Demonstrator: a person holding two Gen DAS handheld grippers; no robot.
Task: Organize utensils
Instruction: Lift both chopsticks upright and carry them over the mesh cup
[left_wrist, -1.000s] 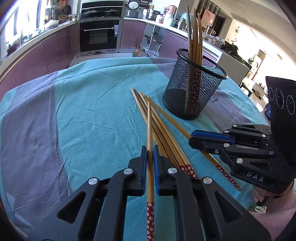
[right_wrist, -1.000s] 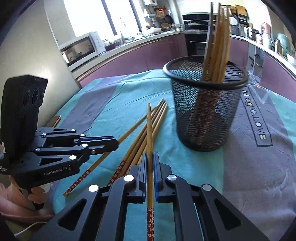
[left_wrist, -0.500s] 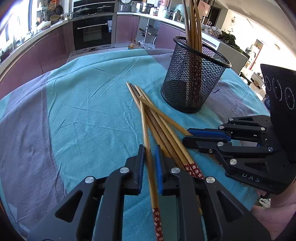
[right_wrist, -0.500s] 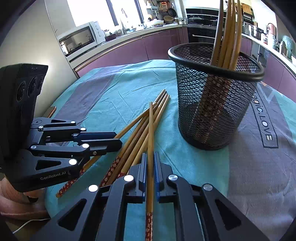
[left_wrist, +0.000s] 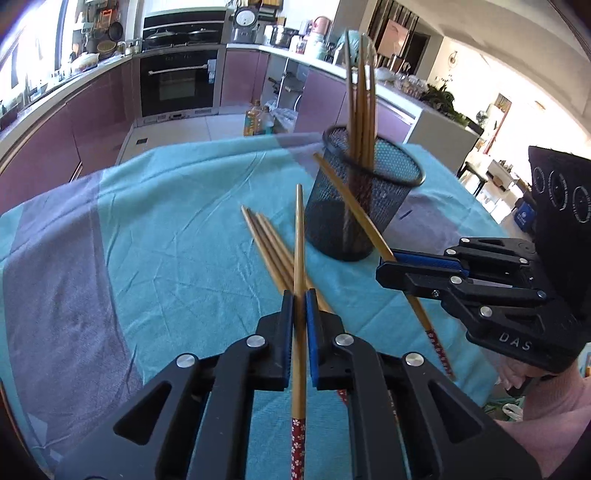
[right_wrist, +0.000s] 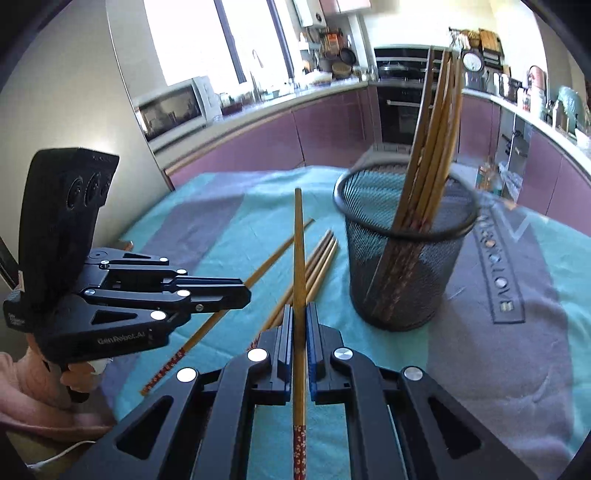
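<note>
Between the clamped pads of my left gripper (left_wrist: 299, 314) runs one chopstick (left_wrist: 299, 251), its long axis pointing ahead. My right gripper (right_wrist: 300, 325) pinches a second chopstick (right_wrist: 299, 251) likewise. The mesh holder (right_wrist: 402, 273) stands ahead and rightward, nearer my right hand; loose chopsticks (left_wrist: 269, 247) lie below.
</note>
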